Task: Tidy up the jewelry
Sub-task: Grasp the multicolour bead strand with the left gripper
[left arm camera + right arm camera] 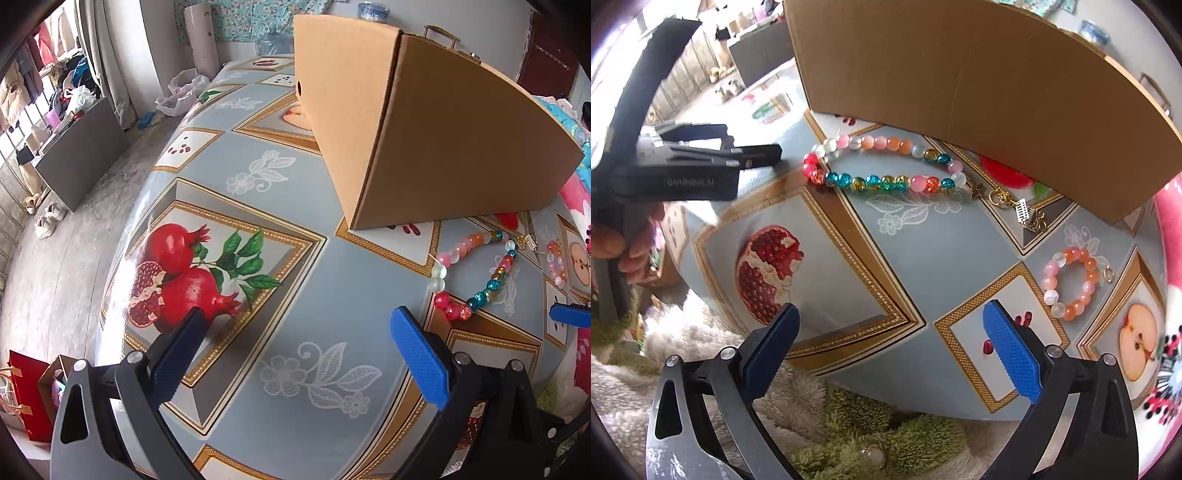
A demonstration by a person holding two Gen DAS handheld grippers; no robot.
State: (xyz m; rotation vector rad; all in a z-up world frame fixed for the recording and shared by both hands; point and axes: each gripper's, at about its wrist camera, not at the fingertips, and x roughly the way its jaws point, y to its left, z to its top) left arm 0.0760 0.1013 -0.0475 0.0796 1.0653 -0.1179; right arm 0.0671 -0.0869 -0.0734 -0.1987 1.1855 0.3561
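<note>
a closed cardboard box (960,74) is stood on the table (923,251); what is in it cannot be told. the long bead strand (882,162) is laid crosswise along the box's near wall, ahead of both claws. the small bracelet (1069,284) is laid just beyond the right gripper (890,347), the nearer one. both it and the left gripper (295,350) are held spread wide, empty.

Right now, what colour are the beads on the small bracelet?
Pink, orange and frosted clear on the small bracelet, best seen in the right wrist view.
</note>
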